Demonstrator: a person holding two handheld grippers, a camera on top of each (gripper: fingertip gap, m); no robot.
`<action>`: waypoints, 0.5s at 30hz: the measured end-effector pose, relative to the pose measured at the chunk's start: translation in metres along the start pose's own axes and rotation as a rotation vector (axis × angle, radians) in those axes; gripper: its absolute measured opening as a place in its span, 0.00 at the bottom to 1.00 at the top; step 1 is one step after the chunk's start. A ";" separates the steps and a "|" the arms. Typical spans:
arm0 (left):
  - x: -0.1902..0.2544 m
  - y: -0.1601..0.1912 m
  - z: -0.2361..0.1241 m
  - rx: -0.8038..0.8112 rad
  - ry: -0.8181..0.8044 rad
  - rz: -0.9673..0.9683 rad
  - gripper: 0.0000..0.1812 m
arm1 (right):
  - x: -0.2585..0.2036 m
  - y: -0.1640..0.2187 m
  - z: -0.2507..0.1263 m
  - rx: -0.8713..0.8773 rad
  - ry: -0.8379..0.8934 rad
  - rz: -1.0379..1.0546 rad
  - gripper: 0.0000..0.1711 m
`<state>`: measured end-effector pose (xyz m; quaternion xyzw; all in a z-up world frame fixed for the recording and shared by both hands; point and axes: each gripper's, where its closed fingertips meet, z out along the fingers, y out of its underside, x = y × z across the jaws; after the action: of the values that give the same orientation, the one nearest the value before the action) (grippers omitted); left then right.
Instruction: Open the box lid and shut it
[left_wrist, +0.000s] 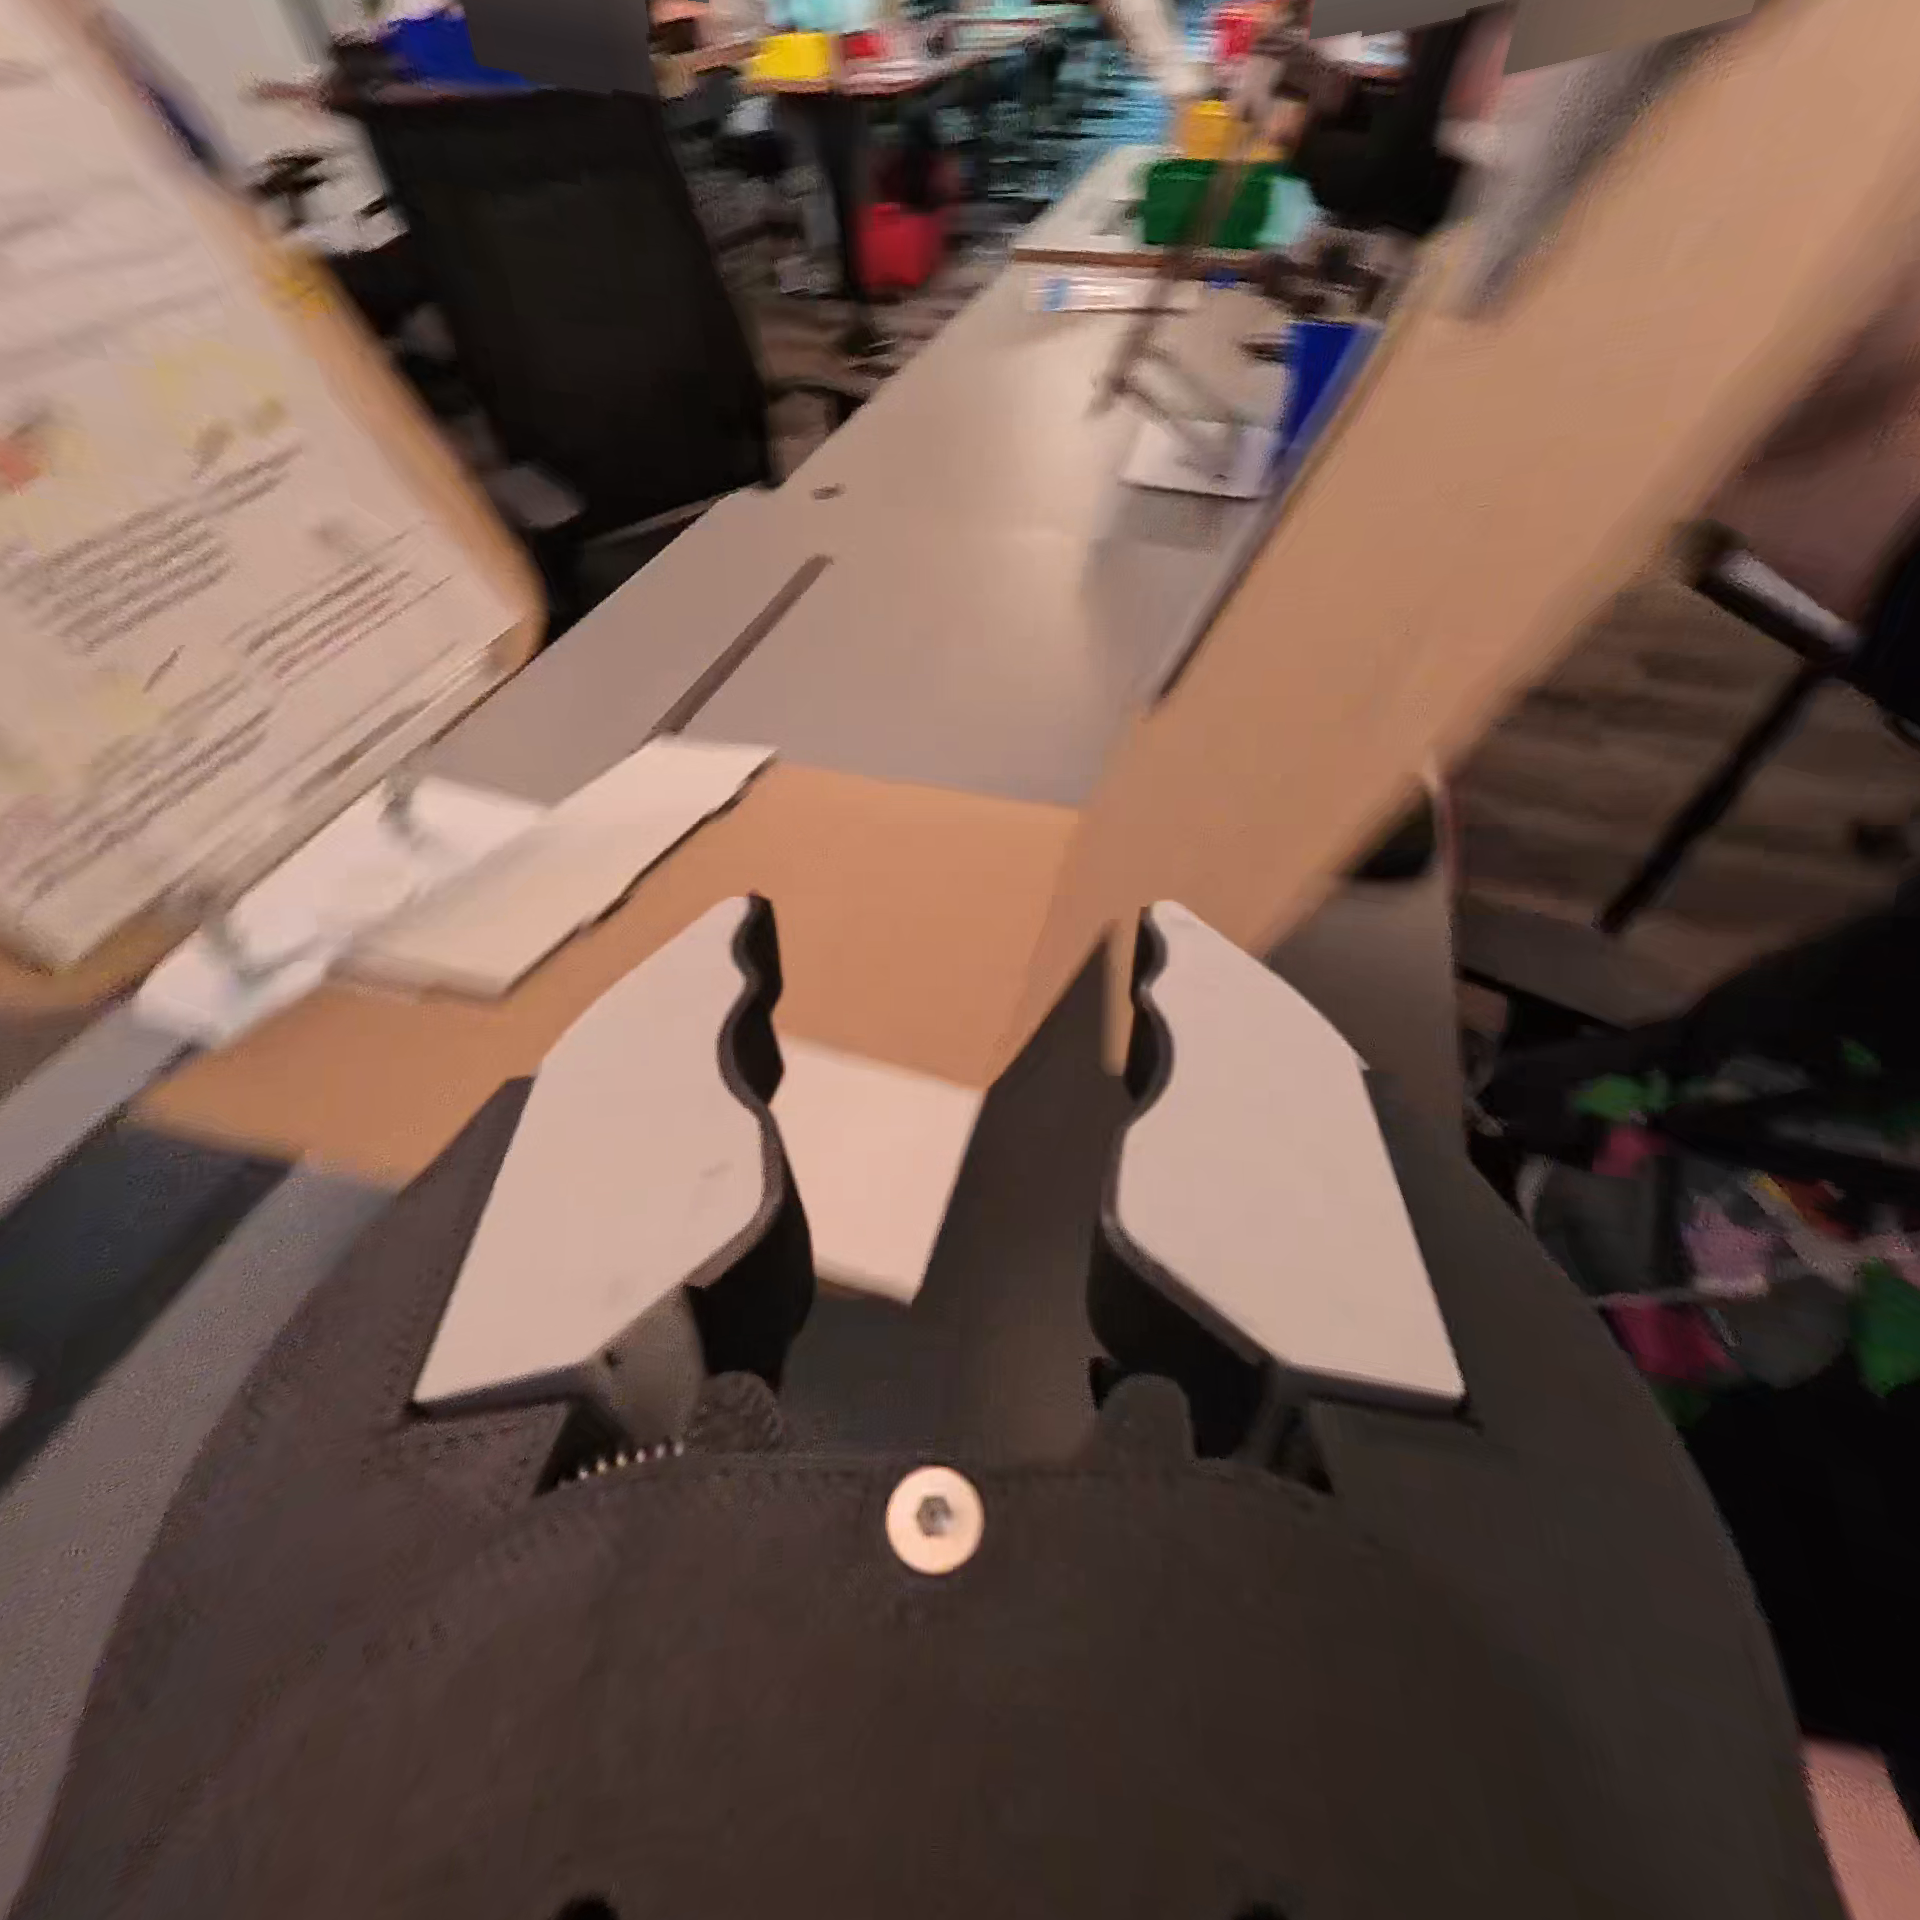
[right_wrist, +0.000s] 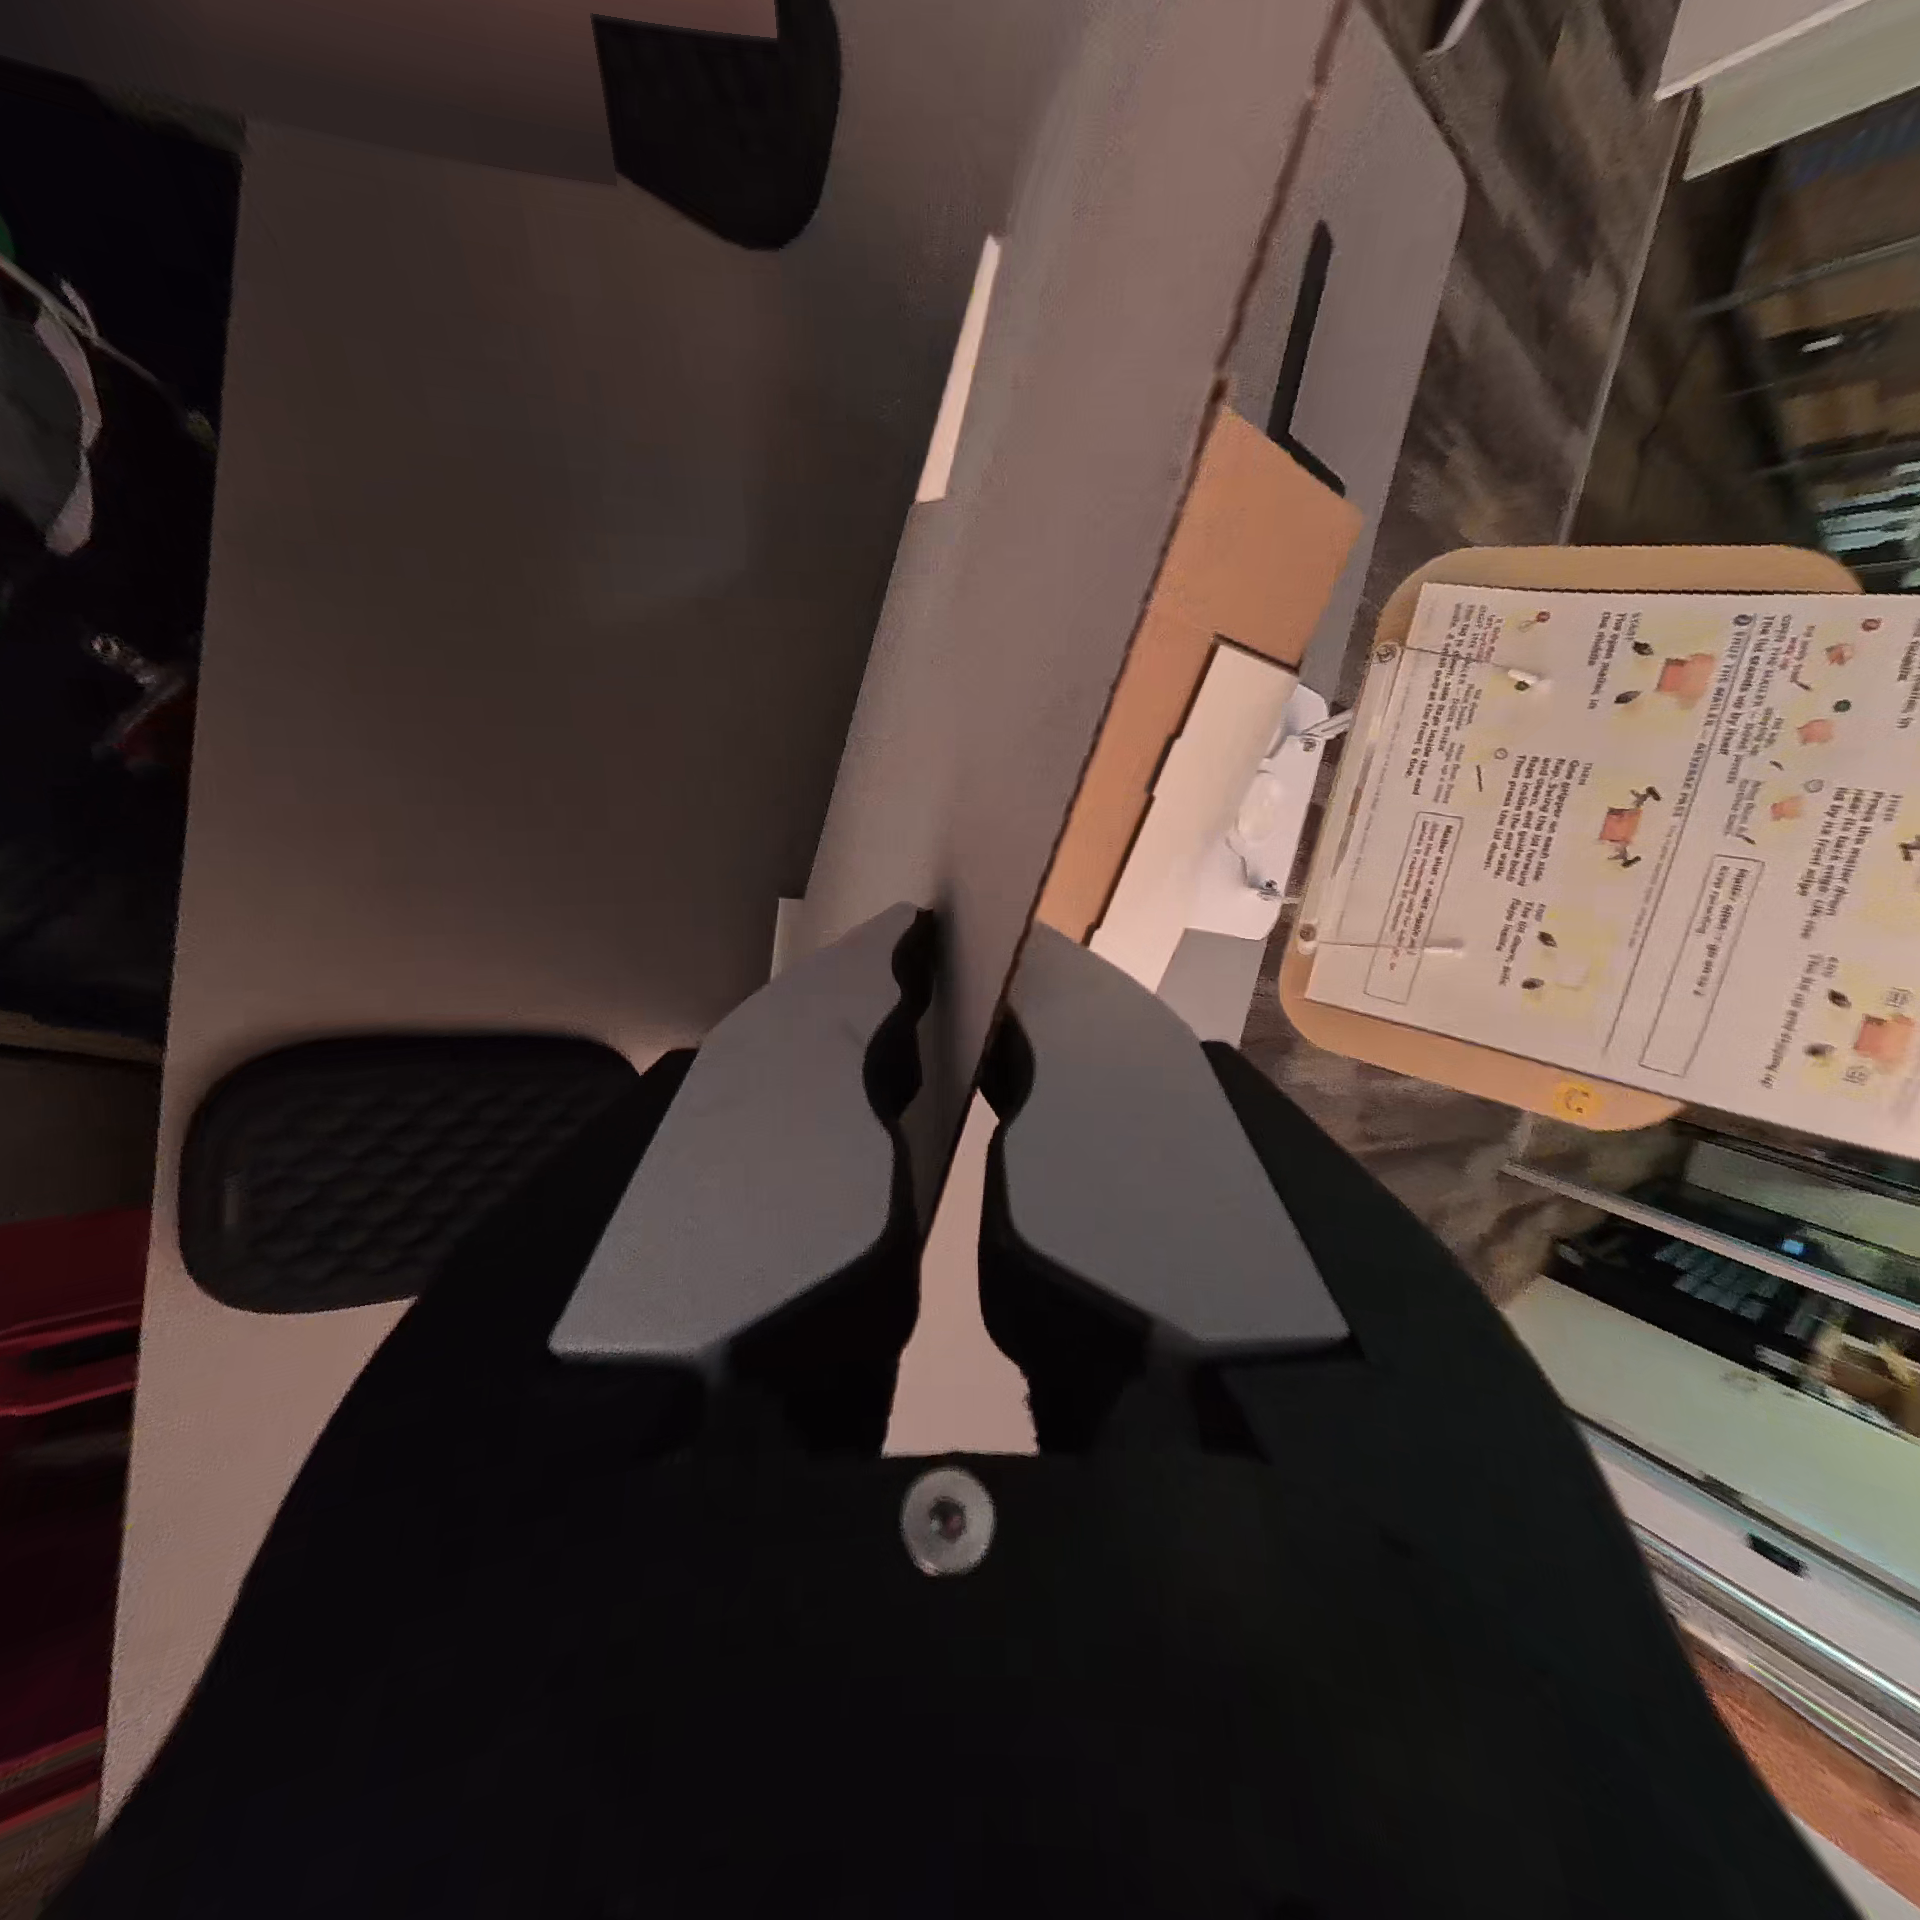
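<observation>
The grey desk (left_wrist: 966, 623) is seen beneath the cardboard box (left_wrist: 894, 883), whose lid (right_wrist: 1039, 623) is raised steeply. A clipboard (right_wrist: 1558, 831) bearing a printed sheet stands just beside the box. The lid's edge is clamped between the right gripper (right_wrist: 961, 987) fingers — nearly closed on it. The left gripper (left_wrist: 951, 997) is held wide, empty, over the box.
</observation>
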<state>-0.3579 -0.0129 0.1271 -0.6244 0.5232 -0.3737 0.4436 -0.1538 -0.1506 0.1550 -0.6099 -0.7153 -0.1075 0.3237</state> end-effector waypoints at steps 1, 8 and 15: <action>-0.028 0.011 -0.008 -0.018 -0.109 -0.079 0.36 | -0.011 0.006 0.000 -0.025 0.027 -0.020 0.04; -0.135 0.097 0.008 -0.106 -0.169 -0.601 0.32 | -0.084 0.036 0.014 -0.076 0.081 -0.019 0.02; -0.141 0.134 0.093 -0.305 -0.121 -0.532 0.26 | -0.133 0.056 0.004 0.068 0.150 -0.032 0.02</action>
<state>-0.3388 0.1328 -0.0302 -0.8199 0.3639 -0.3562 0.2618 -0.0965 -0.2429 0.0596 -0.5774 -0.7020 -0.1336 0.3950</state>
